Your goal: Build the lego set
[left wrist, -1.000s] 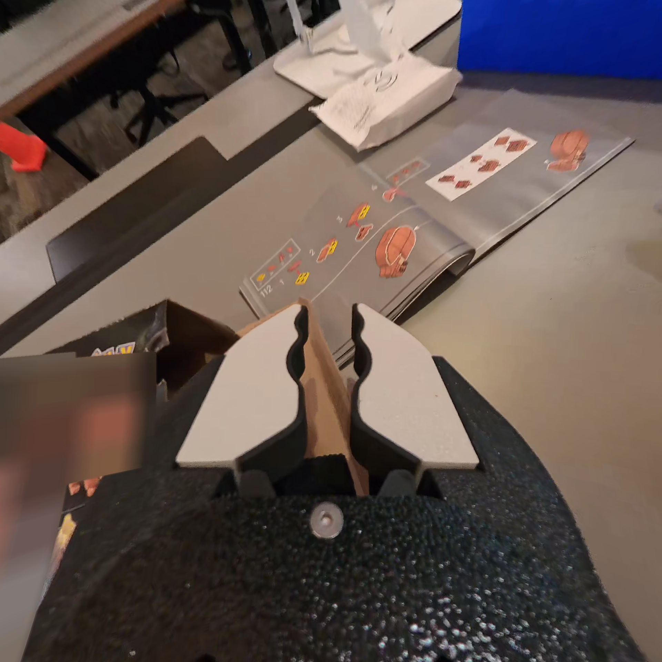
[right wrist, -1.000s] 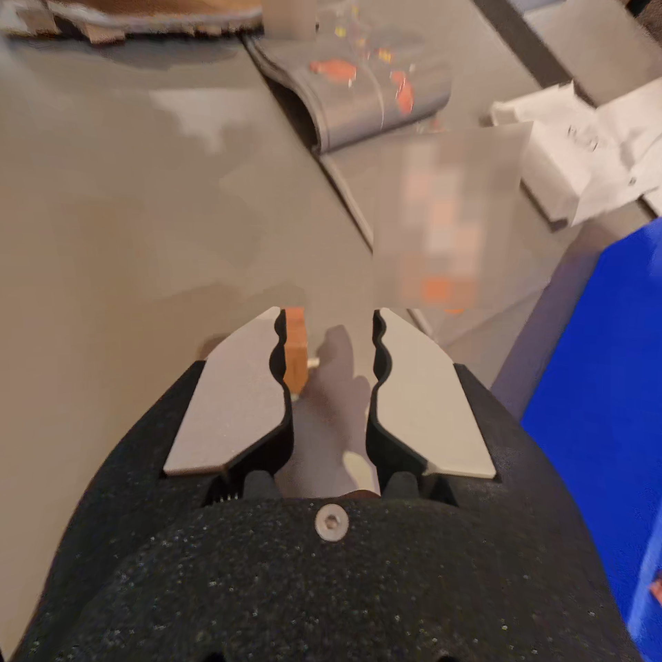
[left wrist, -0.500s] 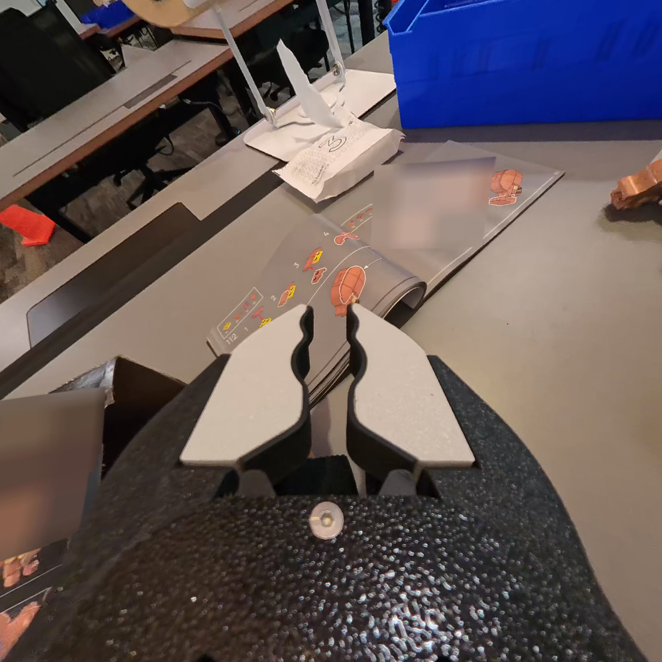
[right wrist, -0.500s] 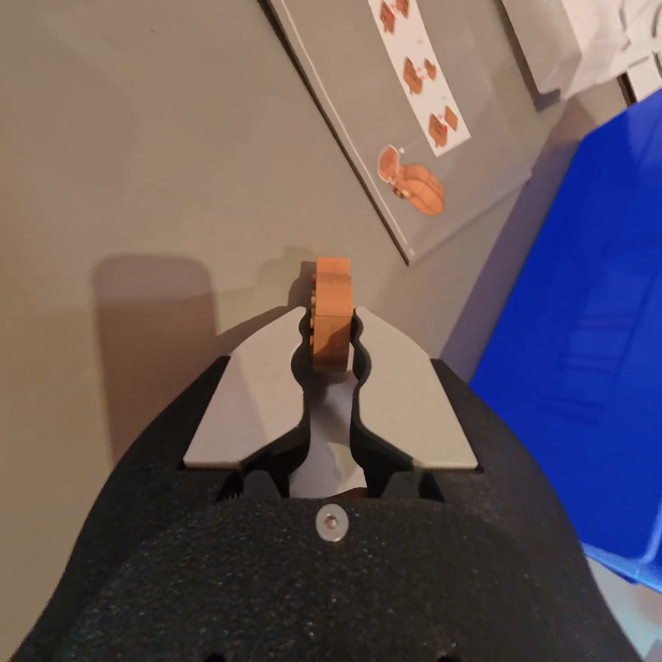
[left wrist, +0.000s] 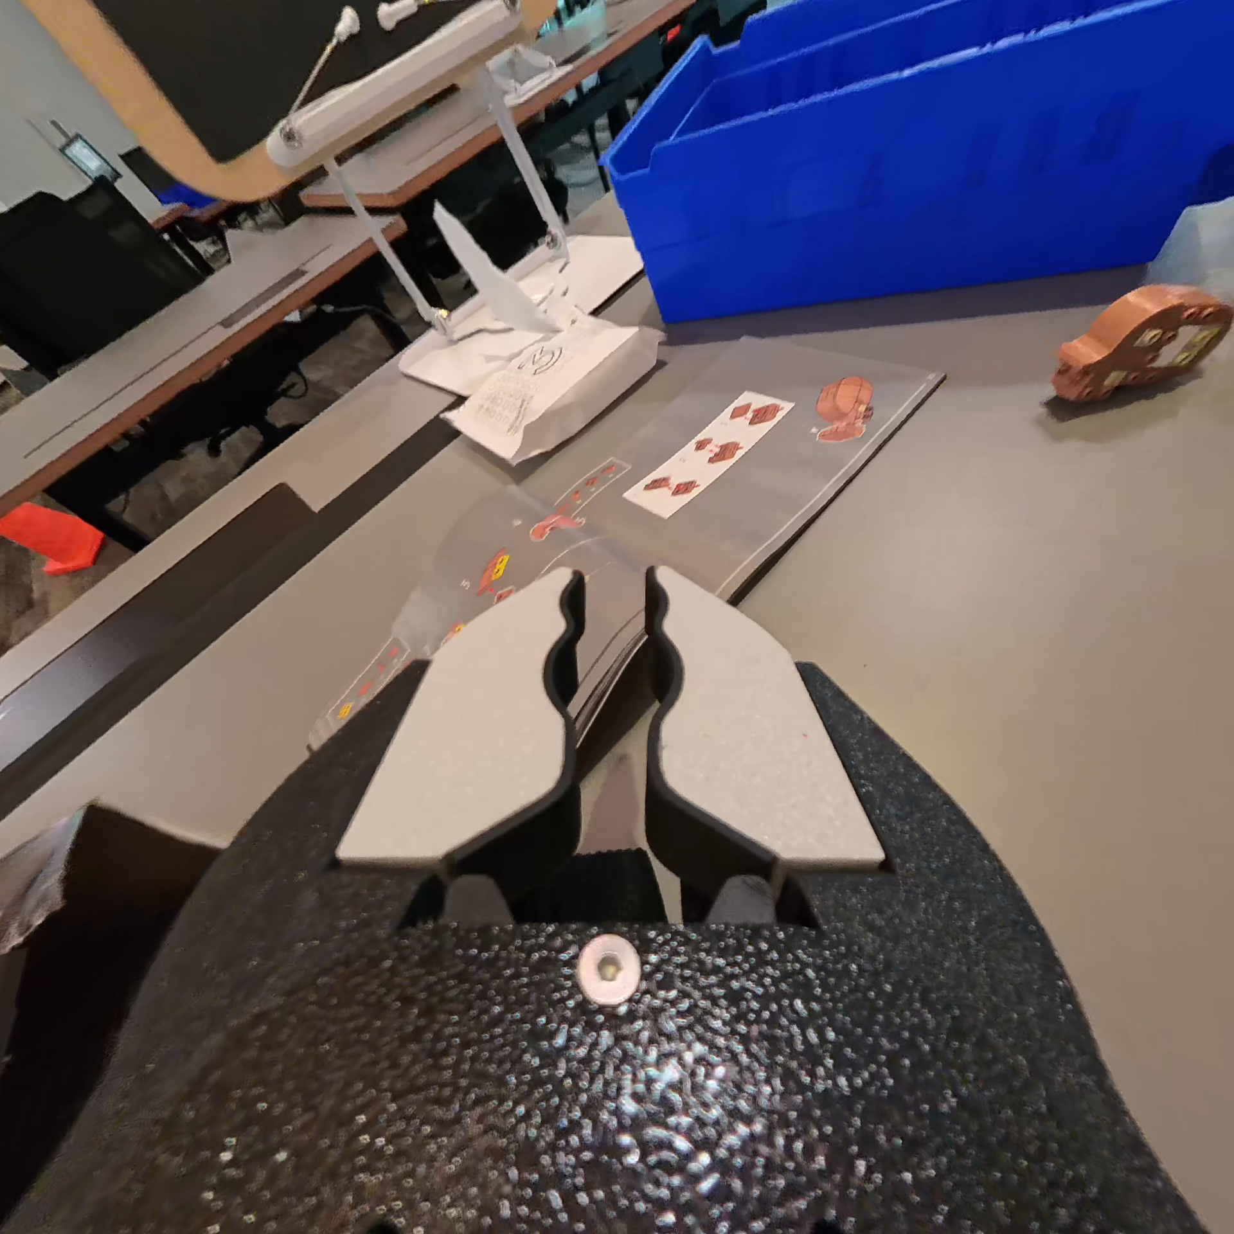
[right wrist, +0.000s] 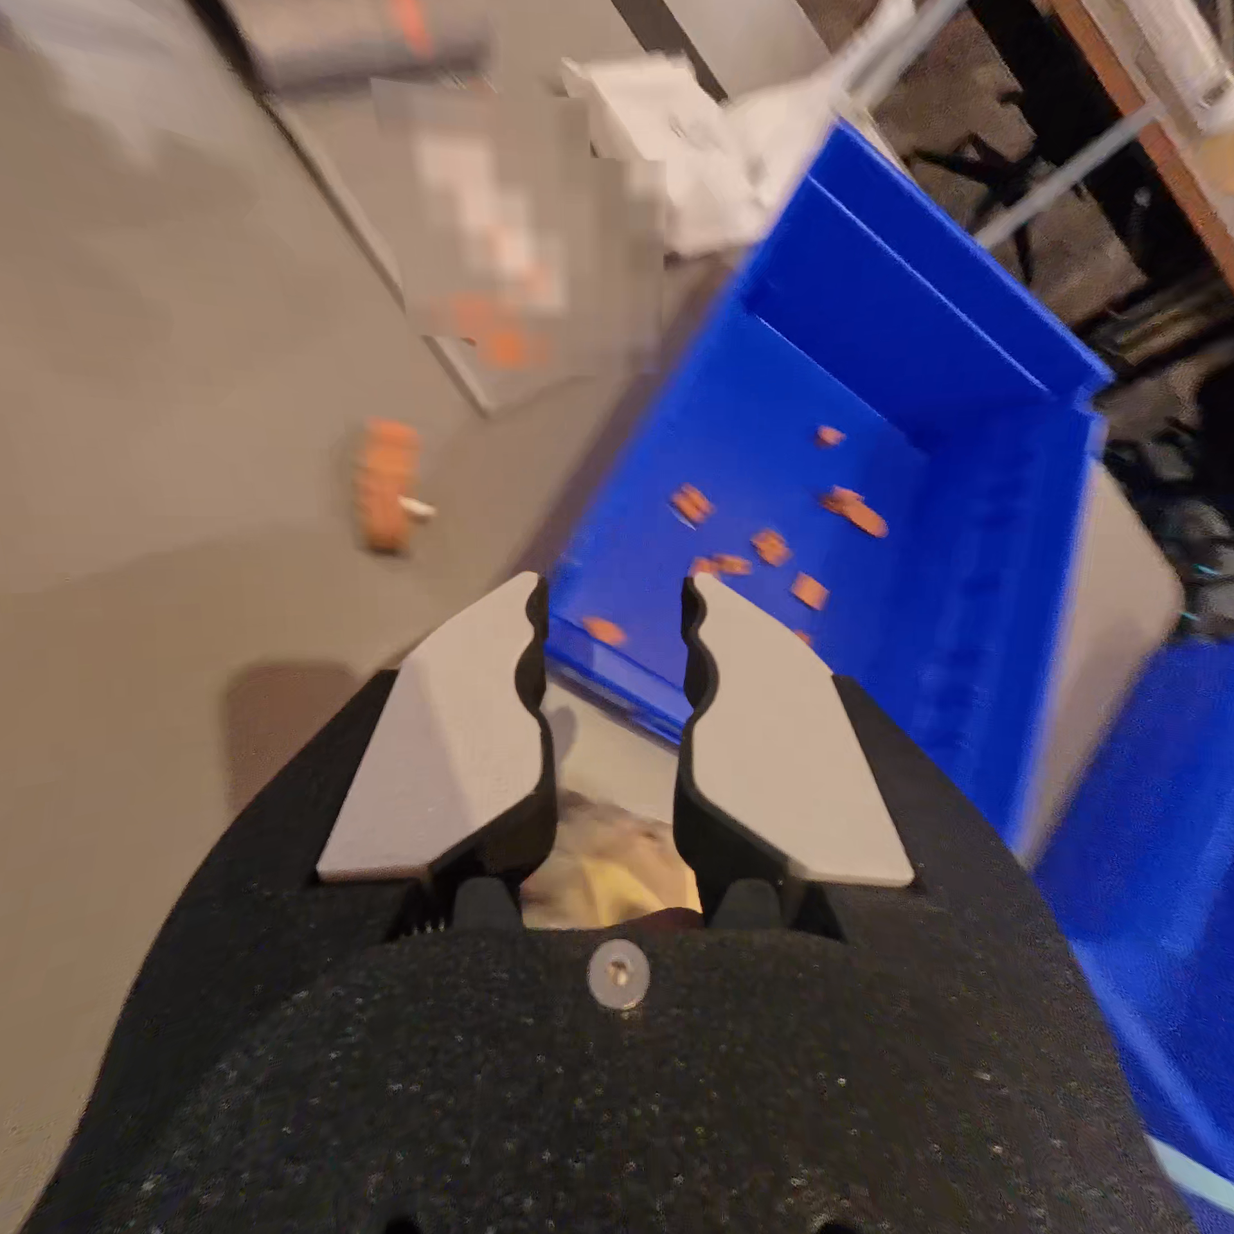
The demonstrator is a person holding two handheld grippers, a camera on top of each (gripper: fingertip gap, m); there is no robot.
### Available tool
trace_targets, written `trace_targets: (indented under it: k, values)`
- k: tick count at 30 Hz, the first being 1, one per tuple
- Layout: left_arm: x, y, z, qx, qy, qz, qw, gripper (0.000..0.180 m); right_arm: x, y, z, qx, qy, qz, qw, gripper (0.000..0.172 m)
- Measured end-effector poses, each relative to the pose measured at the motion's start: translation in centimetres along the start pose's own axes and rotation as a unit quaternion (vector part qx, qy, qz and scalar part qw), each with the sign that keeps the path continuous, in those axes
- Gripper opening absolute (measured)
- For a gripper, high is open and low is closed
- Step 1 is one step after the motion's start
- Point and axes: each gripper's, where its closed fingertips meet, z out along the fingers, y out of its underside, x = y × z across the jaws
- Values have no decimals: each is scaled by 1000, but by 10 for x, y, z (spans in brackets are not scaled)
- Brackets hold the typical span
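Orange block (right wrist: pixel 386 482) lies apparently left-forward of empty, parted right hand-held gripper (right wrist: pixel 615 587).

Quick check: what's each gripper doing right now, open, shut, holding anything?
Left gripper: open, narrow gap, nothing held, over the open booklet.
Right gripper: open, nothing held, above the blue bin rim.

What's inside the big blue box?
The blue box has little orange pieces scattered on its floor. The right claw hovers open at its near edge, hiding that corner.
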Motion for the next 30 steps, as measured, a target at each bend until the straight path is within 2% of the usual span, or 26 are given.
trace_targets:
  k: [3, 8, 12, 14, 18, 19, 25, 30]
  values:
    - [11, -10, 6, 26, -4, 9, 1000, 16, 55, 33, 16, -66, 4, -32, 997, 38]
    - [26, -16, 21, 39, -11, 10, 999, 15, 102, 63, 68, -150, -49, -90, 983, 34]
    - [31, -16, 32, 28, -15, 6, 999, 15, 121, 81, 115, -254, -64, -35, 964, 30]
    - [32, -14, 34, 21, -21, 16, 999, 14, 122, 91, 128, -297, -66, -24, 952, 30]
    - [30, -11, 33, 16, -26, 25, 999, 13, 116, 89, 142, -296, -74, -1, 952, 29]
    - [30, -10, 33, 16, -23, 20, 999, 13, 113, 89, 143, -294, -80, 3, 952, 25]
    - [37, -11, 32, 13, -11, 30, 999, 13, 118, 91, 143, -307, -75, 35, 948, 32]
    - [42, -15, 26, 15, -14, 55, 998, 13, 123, 89, 146, -301, -69, 89, 947, 30]
